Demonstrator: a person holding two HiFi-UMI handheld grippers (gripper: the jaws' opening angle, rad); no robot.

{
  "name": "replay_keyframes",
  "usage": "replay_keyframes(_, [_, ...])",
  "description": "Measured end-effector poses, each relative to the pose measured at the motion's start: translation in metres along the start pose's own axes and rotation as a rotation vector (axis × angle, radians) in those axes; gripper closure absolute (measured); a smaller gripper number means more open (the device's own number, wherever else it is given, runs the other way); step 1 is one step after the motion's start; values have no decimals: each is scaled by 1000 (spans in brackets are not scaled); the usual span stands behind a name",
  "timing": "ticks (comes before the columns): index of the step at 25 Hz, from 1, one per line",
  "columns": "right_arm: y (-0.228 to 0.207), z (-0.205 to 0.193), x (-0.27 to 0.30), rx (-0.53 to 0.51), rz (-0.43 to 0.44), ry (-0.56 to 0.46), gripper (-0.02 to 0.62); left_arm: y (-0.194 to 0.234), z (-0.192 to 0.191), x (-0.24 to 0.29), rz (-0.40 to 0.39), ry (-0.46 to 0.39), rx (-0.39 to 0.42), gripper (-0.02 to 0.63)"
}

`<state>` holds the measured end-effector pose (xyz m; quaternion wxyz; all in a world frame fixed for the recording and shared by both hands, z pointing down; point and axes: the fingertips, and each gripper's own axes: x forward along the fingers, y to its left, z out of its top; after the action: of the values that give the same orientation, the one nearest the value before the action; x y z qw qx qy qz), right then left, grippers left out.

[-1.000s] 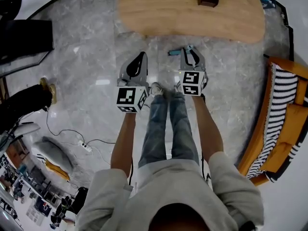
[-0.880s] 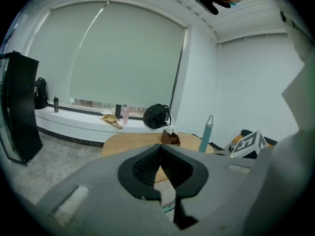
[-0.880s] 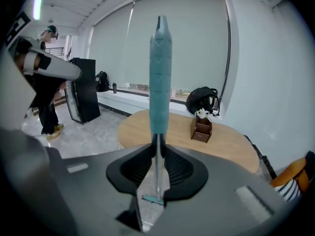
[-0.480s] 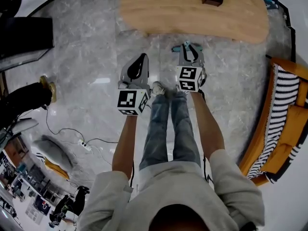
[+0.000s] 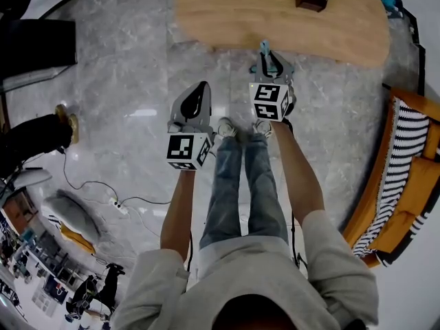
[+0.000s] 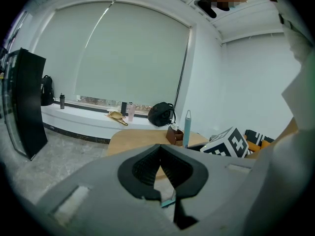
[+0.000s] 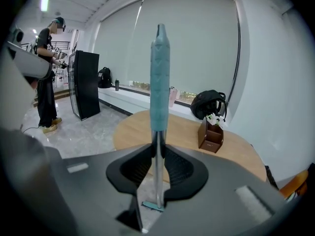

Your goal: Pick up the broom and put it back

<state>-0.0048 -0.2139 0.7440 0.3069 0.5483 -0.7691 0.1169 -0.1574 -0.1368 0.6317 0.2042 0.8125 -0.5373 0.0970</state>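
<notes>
A grey marble floor (image 5: pixel 130 81) fills the head view, with an oval wooden table (image 5: pixel 227 12) at the top and an orange sofa (image 5: pixel 405 177) with a black-and-white striped cushion at the right edge. The person stands just short of the table with both forearms stretched out. The right gripper (image 7: pixel 157 146) is closed on the broom (image 7: pixel 159 77): its two dark pads press on the thin metal shaft just under the teal handle sleeve. The broom stands upright, and its small teal head shows far below, down at floor level. In the head view the handle's teal tip (image 5: pixel 264 47) shows right at the table's near edge. The left gripper (image 6: pixel 160 149) holds nothing; its jaws are drawn together, tips touching, and it hangs beside the right one, level with the person's shoes. On the table stands a small brown box (image 7: pixel 210 132) with white flowers in it. Compared with a second ago, the right gripper and the broom have moved closer to the table. The teal tip, then off to the left of the jaws, now sits directly ahead of them. The grip on the shaft is unchanged, and the left gripper has hardly shifted.
</notes>
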Motion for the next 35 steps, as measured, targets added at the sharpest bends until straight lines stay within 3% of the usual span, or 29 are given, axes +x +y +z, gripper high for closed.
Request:
replay_keyframes(19, [-14,22,50,-55,15,1,511,16,9,10,29,-12,-7,604])
replay_keyframes(35, [-9,8,54,-61,56,31,428,15,7,13,33,-12,-10,604])
